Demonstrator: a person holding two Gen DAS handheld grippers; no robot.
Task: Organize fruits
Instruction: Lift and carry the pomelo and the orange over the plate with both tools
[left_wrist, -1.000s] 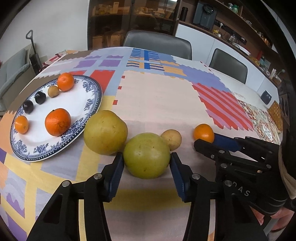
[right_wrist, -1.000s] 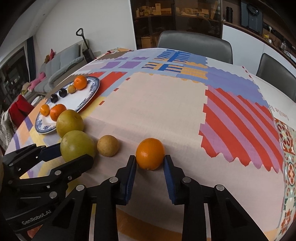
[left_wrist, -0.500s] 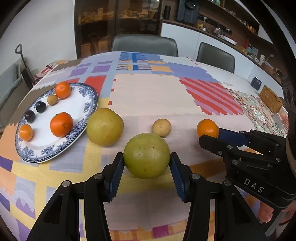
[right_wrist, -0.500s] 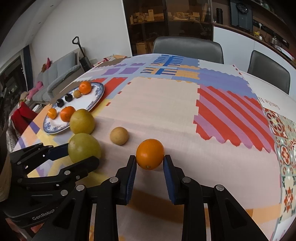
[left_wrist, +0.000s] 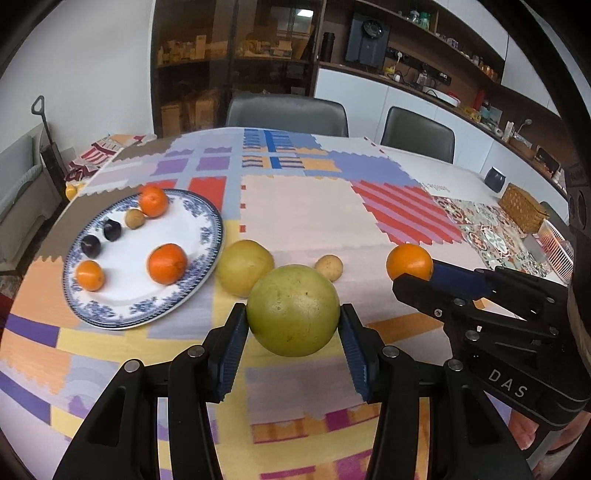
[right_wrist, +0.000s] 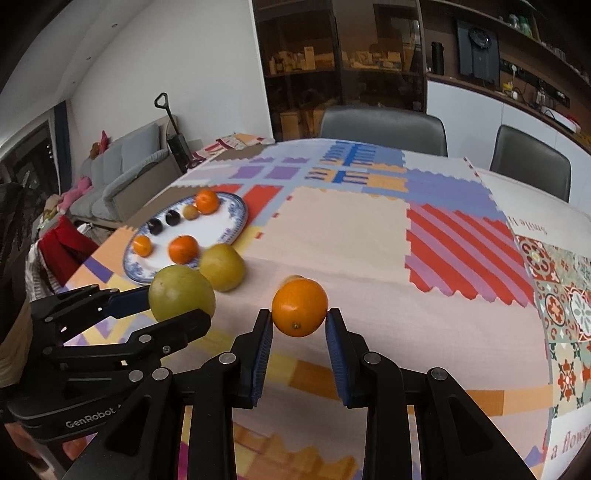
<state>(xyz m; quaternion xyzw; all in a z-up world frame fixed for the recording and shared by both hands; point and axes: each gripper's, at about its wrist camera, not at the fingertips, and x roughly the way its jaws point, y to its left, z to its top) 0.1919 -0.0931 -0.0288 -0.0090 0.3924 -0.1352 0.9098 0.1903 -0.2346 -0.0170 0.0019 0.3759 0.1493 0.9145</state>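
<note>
From the left wrist view, a large green fruit (left_wrist: 293, 310) is clamped between the jaws of the left gripper (left_wrist: 293, 332) and has been lifted clear of the patchwork tablecloth (left_wrist: 303, 221), where it rested a second ago. A yellow fruit (left_wrist: 244, 266) and a small tan fruit (left_wrist: 329, 267) are left behind beside the blue-rimmed plate (left_wrist: 210, 243). From the right wrist view, an orange (right_wrist: 299, 307) is pinched tight by the right gripper (right_wrist: 299, 332) and has likewise been raised off the cloth. Both fruits seem ready to be carried to the plate. Both grippers are angled downward, side by side.
</note>
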